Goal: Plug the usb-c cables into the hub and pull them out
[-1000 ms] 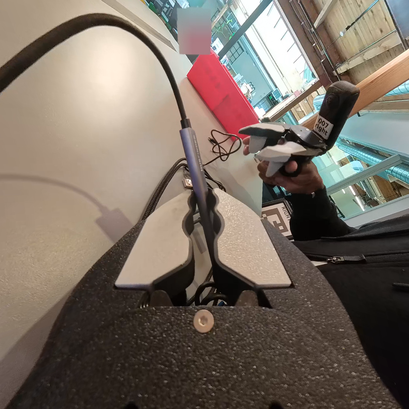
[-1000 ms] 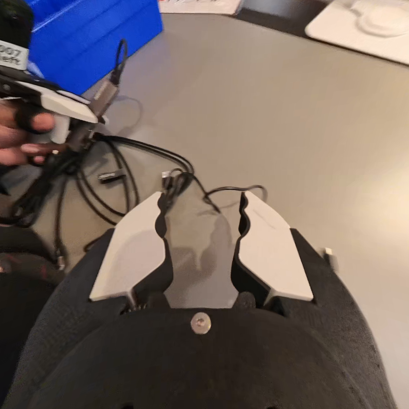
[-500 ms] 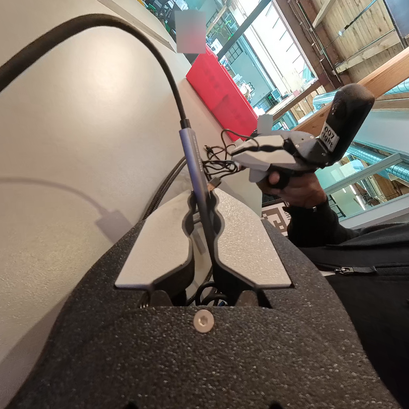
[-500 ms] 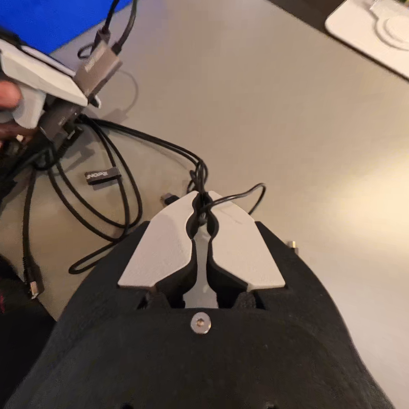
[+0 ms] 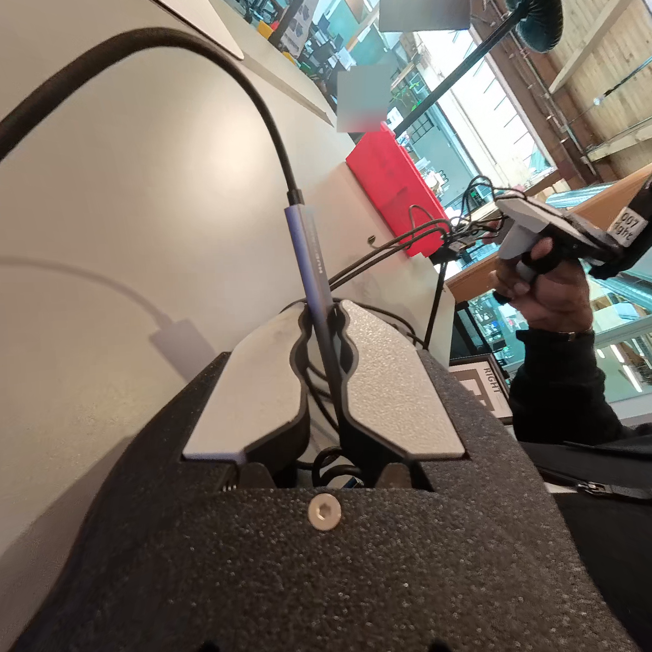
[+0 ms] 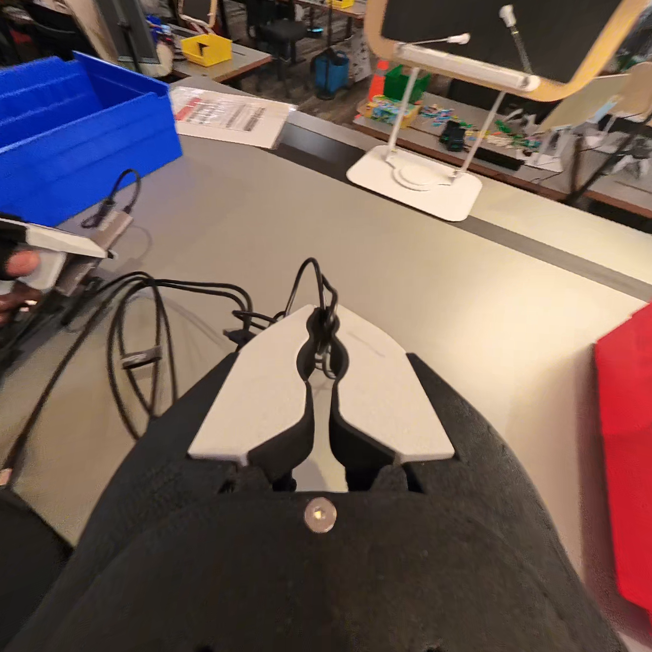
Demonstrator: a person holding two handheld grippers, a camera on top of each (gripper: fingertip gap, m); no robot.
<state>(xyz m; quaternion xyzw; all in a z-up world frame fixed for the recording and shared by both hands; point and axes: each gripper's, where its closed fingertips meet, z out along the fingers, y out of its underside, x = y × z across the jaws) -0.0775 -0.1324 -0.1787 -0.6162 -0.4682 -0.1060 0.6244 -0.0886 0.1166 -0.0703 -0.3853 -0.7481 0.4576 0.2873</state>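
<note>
Clearly steadying the slim grey metal hub [image 5: 312, 268] edge-on in the clamped left gripper [image 5: 321, 319], ports exposed. Pinching a bunch of thin black cables [image 6: 323, 314] in the closed right gripper [image 6: 323, 326], lifted for plugging.

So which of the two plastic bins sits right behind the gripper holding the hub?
The blue plastic bin, behind the left gripper shut on the grey hub; the red plastic bin lies opposite.
</note>
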